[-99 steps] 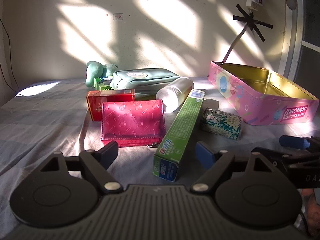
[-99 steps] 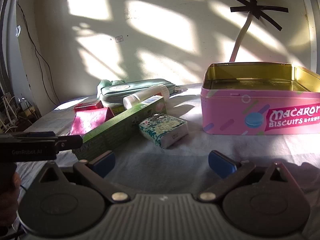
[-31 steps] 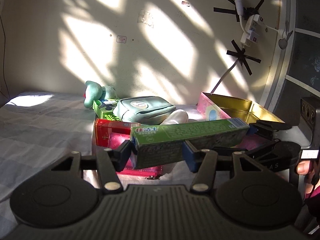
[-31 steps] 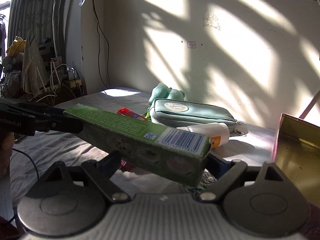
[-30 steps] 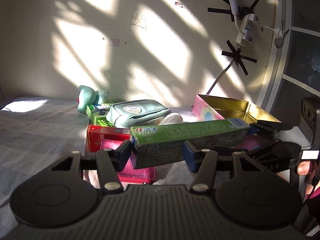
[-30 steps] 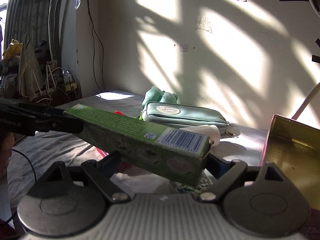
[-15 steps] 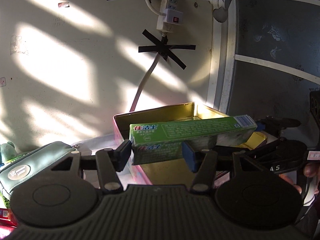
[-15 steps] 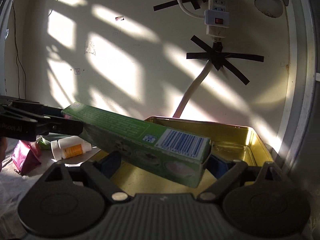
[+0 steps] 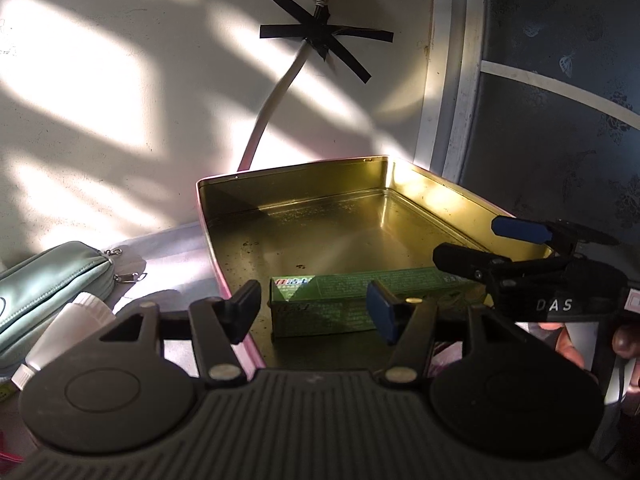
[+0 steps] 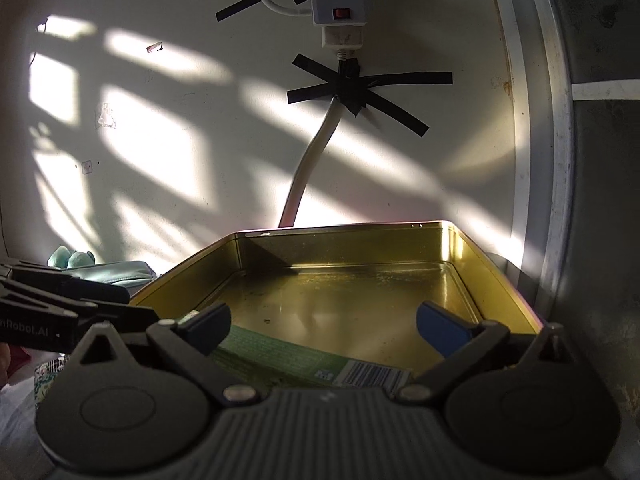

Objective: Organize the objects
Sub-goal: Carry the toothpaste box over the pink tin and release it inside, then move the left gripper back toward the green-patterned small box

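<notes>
- Toothpaste box point(image 9: 360, 304), long and green, lies flat on the gold floor of the open biscuit tin point(image 9: 304, 176), close to the tin's near wall, one end towards the left wall.
- Left gripper point(image 9: 314, 312) has just been opening: its jaws stand a little apart around the box's left end, and the pads look clear of the cardboard, so it holds nothing.
- Right gripper point(image 10: 324, 326) has also just been opening and now gapes wide over the barcode end of the box, gripping nothing.
- Risk: with both sets of fingers straddling the box, a pad point(image 9: 380, 314) pulled back low or crooked could catch an edge and drag the box up the wall or out.
- Risk: the tin probably slides easily on the cloth; a knock on its near rim could shift it.
- Still outside: a teal pouch point(image 9: 44, 280) and a white bottle point(image 9: 68, 332) lie left of the tin, so more trips are likely.
</notes>
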A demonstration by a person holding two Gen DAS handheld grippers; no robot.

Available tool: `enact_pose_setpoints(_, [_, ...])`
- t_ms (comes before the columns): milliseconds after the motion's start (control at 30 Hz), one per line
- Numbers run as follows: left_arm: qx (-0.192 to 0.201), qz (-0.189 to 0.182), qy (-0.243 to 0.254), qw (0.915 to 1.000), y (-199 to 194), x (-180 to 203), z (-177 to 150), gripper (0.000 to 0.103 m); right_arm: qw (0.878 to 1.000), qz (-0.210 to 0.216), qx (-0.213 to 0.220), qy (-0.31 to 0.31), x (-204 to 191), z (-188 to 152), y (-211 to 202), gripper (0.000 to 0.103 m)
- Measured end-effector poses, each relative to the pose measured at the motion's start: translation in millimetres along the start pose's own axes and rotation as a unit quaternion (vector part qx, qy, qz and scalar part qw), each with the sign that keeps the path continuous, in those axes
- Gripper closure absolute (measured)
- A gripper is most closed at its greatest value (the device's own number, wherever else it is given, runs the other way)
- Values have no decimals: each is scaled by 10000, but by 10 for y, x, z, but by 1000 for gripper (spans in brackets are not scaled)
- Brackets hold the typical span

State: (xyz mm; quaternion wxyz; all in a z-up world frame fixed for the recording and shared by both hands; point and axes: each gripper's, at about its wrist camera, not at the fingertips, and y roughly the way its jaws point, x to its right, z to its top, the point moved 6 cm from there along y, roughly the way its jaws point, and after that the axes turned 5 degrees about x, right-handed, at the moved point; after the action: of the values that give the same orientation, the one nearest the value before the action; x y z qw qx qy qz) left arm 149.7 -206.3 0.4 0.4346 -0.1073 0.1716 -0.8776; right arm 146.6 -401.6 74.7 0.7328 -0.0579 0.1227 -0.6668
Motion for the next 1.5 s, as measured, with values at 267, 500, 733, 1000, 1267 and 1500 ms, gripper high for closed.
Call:
enact_pose_setpoints(267, [140, 35, -31, 9999, -500, -14, -95, 40, 9976, 170, 529, 410, -341, 90, -334, 0])
enact_pose_setpoints(500, [386, 245, -82, 9989, -1028, -229, -301, 34, 9945, 495, 887, 266, -849, 38, -728, 1])
enact_pose_setpoints(733, [310, 748, -174, 9966, -1342, -545, -657, 34, 9922, 1114, 549, 70, -1402, -167, -827, 13])
enact_pose_setpoints(1000, [71, 1255, -571, 9904, -1519, -929, -1031, 34, 9866, 1612, 121, -223, -1875, -400, -774, 19])
enact_pose_setpoints(1267, [1, 1390, -995, 9853, -1586, -1128, -1219, 33, 9846, 1712, -188, -304, -2002, -538, -713, 19])
enact_pose_setpoints(1500, [102, 1288, -1090, 9856, -1599, -1141, -1228, 32, 9840, 1718, -377, -291, -2015, -583, -646, 19])
